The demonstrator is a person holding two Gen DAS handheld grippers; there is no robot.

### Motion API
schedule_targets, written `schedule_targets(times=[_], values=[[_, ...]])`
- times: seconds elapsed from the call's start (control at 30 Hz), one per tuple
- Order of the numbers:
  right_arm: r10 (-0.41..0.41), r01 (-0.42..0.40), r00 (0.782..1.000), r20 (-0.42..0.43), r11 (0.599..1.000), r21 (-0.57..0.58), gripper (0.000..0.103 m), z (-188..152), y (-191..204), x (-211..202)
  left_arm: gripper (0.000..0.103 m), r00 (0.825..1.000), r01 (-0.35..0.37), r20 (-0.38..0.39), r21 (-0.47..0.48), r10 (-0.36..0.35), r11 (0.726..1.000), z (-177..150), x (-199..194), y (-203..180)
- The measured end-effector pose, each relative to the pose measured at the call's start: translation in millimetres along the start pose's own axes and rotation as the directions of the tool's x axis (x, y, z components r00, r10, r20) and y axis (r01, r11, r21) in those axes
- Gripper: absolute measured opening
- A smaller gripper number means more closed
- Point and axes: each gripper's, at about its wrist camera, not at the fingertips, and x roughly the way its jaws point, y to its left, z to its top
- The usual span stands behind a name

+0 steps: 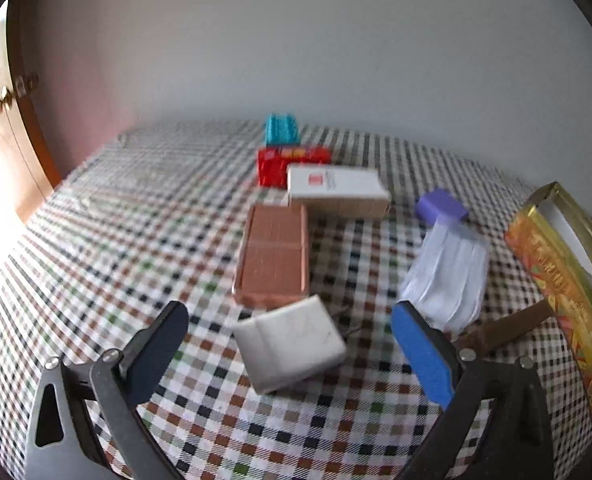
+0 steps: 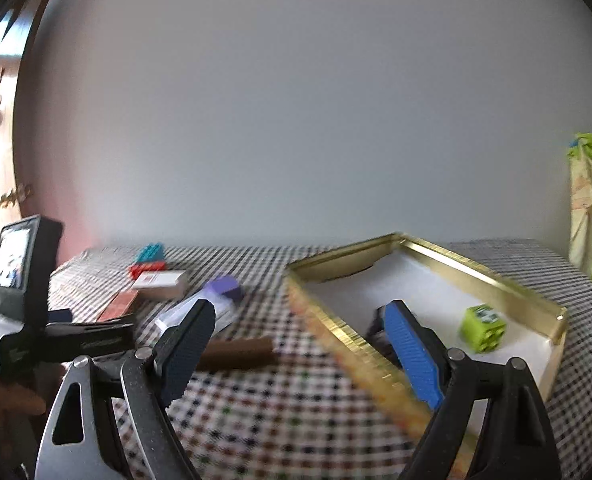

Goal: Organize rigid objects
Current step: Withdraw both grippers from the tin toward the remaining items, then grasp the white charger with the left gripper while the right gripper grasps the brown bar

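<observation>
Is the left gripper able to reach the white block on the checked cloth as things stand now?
Probably yes. The left gripper is open, and the white block lies flat just ahead between its fingers, apart from the brown case. Nothing covers the block or stands in the way.

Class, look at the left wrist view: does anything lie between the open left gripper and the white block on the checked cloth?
Nothing visible does. The white block lies between and just ahead of the left gripper fingers, on bare checked cloth.
</observation>
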Motion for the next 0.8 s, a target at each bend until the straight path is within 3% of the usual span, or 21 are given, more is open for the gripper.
schedule_targets(times=[0.13, 0.23, 0.33, 0.4, 0.47, 0.67, 0.8], values=[[0.03, -0.03, 0.997, -0.073, 1.0, -0.003, 0.088, -3, 7, 10, 0.101, 0.996, 0.011, -0.084, -0.038, -0.014, 0.999, -2, 13, 10], [0.062, -0.059, 0.992, -0.113, 0.998, 0.026, 0.088, -5, 7, 17, 0.098, 0.997, 0.014, -0.081, -0.013, -0.015, 1.0, -3, 13, 7], [0.094, -0.084, 0.985, -0.148, 0.994, 0.068, 0.088, -8, 3, 22, 0.085, 0.998, 0.025, -0.066, -0.015, -0.026, 1.0, -4, 9, 10], [0.1, -0.087, 0.982, -0.161, 0.992, 0.086, 0.088, -9, 0, 21, 0.066, 0.998, 0.027, -0.052, -0.016, -0.028, 1.0, -1, 6, 13], [0.104, -0.088, 0.979, -0.173, 0.991, 0.101, 0.088, -10, -2, 23, 0.059, 0.998, 0.036, -0.045, -0.019, -0.036, 0.999, -2, 4, 17], [0.116, -0.091, 0.972, -0.203, 0.988, 0.129, 0.088, -14, -6, 32, 0.058, 0.998, 0.056, -0.041, -0.024, -0.057, 0.998, -1, 2, 17], [0.138, -0.106, 0.963, -0.23, 0.984, 0.146, 0.088, -14, -6, 36, 0.054, 0.989, 0.144, -0.019, -0.075, -0.145, 0.987, -3, -7, 19]])
